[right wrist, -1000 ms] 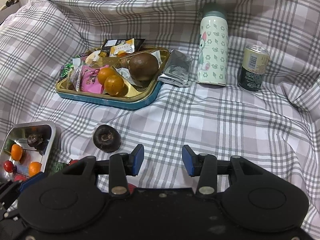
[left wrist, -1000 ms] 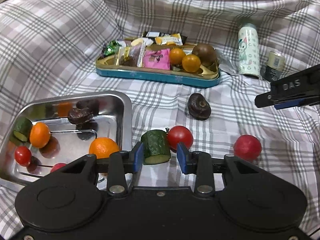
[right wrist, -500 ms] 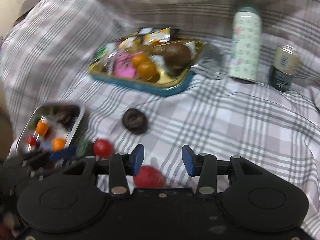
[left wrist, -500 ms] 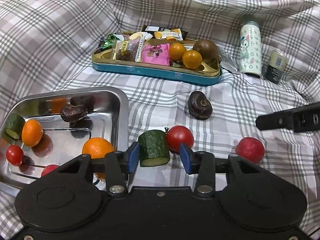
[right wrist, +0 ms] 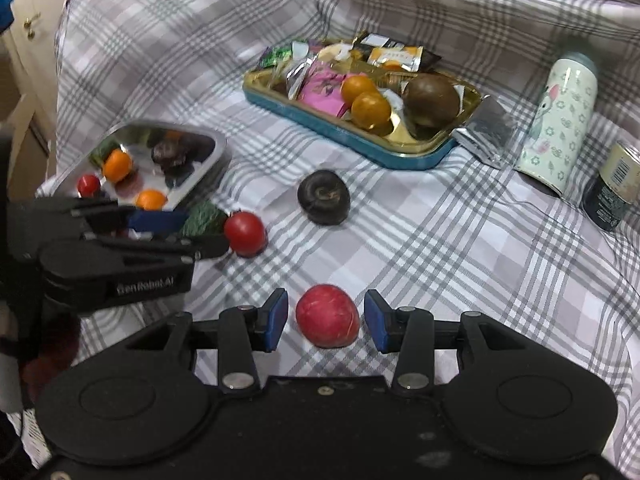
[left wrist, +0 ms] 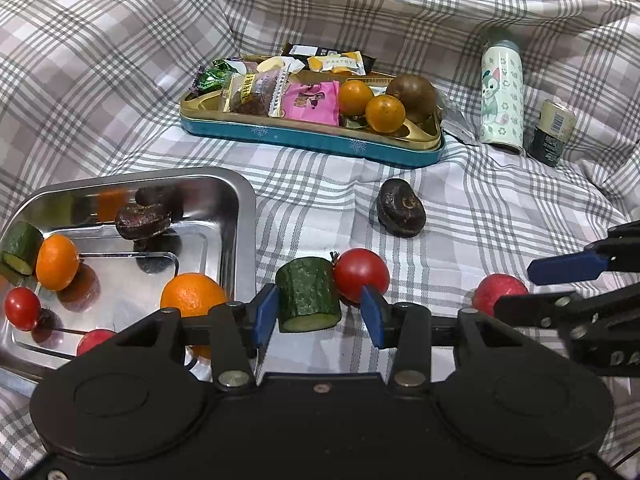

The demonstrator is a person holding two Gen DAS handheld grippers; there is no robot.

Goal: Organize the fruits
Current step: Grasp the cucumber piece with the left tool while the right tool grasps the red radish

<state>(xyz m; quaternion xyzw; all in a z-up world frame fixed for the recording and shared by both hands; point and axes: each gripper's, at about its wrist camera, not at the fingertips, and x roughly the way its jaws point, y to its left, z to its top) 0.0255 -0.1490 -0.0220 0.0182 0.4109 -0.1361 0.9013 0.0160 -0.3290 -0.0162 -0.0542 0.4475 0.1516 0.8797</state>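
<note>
My right hand-held gripper (right wrist: 325, 322) sits low over the cloth (right wrist: 440, 248), fingers apart around a red fruit (right wrist: 327, 315), not touching it. My left hand-held gripper (left wrist: 318, 314), also spread, brackets a cucumber chunk (left wrist: 308, 294) touching a tomato (left wrist: 361, 274). Left, a steel tray (left wrist: 240, 216) holds fruit; farther off, a dark fruit (left wrist: 401, 213).

Partly hidden or cut off

Cucumber chunk (right wrist: 202, 219) half covered by left gripper (right wrist: 176, 236); steel tray (left wrist: 244, 216) cropped at left edge; can (right wrist: 614, 188) clipped right.
</note>
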